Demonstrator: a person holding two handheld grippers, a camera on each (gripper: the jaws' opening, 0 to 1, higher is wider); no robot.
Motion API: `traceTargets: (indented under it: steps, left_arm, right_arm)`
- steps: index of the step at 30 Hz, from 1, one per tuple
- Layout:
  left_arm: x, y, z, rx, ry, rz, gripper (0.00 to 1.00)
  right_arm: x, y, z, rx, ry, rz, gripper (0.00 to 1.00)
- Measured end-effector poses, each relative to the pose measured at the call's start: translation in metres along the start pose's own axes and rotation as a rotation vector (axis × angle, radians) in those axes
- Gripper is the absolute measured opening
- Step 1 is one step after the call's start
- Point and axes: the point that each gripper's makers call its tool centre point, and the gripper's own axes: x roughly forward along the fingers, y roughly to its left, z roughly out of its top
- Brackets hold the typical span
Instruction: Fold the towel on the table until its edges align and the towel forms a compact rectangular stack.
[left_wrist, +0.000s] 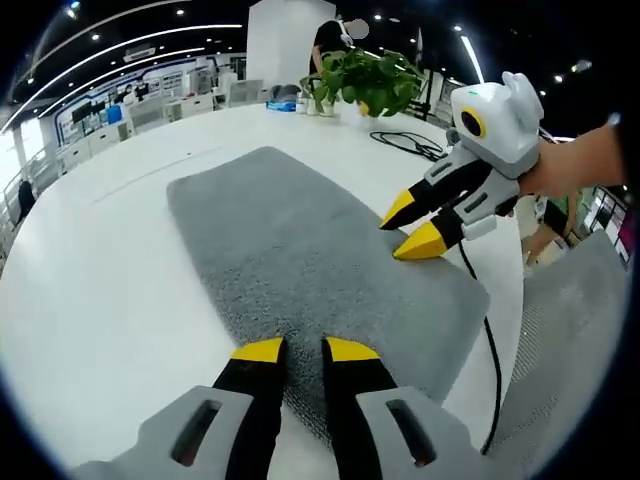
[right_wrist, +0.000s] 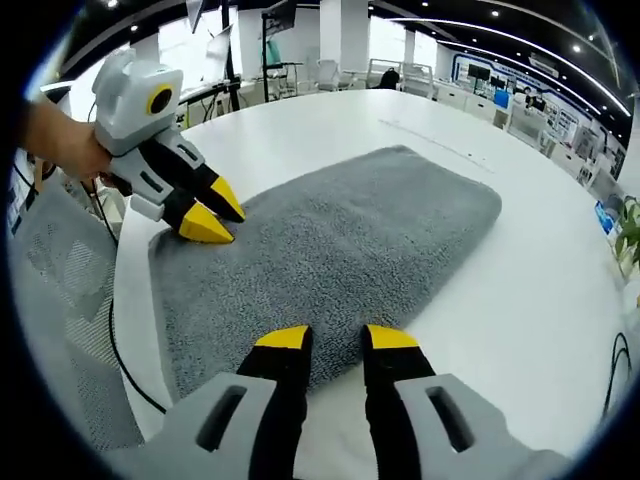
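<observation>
A grey towel (left_wrist: 300, 250) lies flat as a long rectangle on the white round table (left_wrist: 100, 280). My left gripper (left_wrist: 305, 350) is open, its yellow tips over the towel's near short edge with pile showing between them. My right gripper (left_wrist: 412, 226), held by a hand, comes in from the right with its jaws apart at the towel's long edge. In the right gripper view the towel (right_wrist: 340, 230) stretches away from my open right gripper (right_wrist: 337, 340), whose tips sit at its near edge. The left gripper (right_wrist: 213, 214) points down at the towel's left end by the table rim.
A potted plant (left_wrist: 370, 80) and a coiled black cable (left_wrist: 410, 145) sit at the table's far side. Another cable (left_wrist: 490, 350) hangs over the table's edge beside grey fabric (left_wrist: 570, 330). Bare table (right_wrist: 520, 280) lies to the towel's right.
</observation>
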Motion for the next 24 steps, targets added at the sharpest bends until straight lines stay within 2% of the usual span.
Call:
traceTargets:
  steps: [3,6,8,10,13,18,24]
  left_arm:
    - [-0.004,0.000,0.005,-0.009,0.002,0.020,0.19]
    - [-0.011,-0.003,0.012,0.005,-0.013,0.030,0.24]
    - [-0.015,-0.004,0.016,0.026,-0.025,0.035,0.25]
    - [-0.021,-0.006,0.021,0.056,-0.043,0.040,0.25]
    - [-0.030,-0.009,0.027,0.056,-0.061,0.045,0.26]
    - [-0.044,-0.017,0.042,0.038,-0.110,0.065,0.26]
    - [-0.054,-0.031,0.035,0.100,-0.097,0.039,0.26]
  right_arm:
    - [-0.004,0.000,0.004,0.016,-0.011,0.015,0.20]
    - [-0.011,0.003,0.016,0.040,-0.074,0.041,0.21]
    - [-0.017,0.007,0.026,0.021,-0.125,0.060,0.21]
    - [-0.024,0.013,0.030,0.004,-0.143,0.087,0.22]
    - [-0.036,0.029,0.038,-0.084,-0.187,0.147,0.23]
    - [-0.048,0.041,0.041,-0.093,-0.208,0.208,0.22]
    - [-0.057,0.058,0.034,-0.149,-0.195,0.231,0.24]
